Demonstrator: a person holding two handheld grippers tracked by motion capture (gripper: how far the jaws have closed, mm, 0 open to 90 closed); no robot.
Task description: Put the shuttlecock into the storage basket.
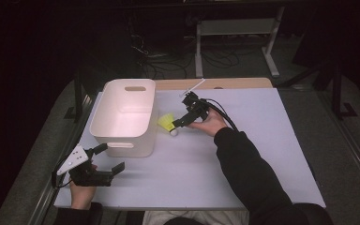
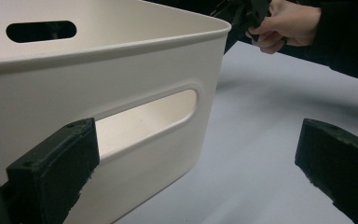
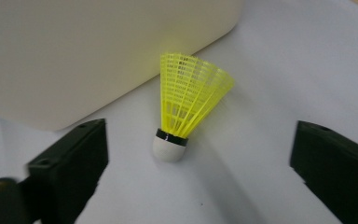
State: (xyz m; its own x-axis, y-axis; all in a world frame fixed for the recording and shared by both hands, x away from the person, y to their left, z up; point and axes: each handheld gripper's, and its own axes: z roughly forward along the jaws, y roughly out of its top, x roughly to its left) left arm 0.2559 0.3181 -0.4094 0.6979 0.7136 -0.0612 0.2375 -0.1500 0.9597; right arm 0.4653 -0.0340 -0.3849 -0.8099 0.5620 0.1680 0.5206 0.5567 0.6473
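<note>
Both grippers wide open, shuttlecock lying free

Right gripper point(image 1: 180, 123), frame centre, jaws spread around but clear of the yellow shuttlecock point(image 3: 186, 109) lying beside the white bin point(image 1: 122, 112). Left gripper point(image 1: 110, 159), lower left, gapes empty near the bin's handle slot.

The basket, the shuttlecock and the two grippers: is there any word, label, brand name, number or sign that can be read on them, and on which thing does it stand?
None: no readable text stands on any of them.
White basket: plain walls, no label.
Yellow shuttlecock: a black band above the white cork, no print.
Left gripper and right gripper: no lettering to be made out.
</note>
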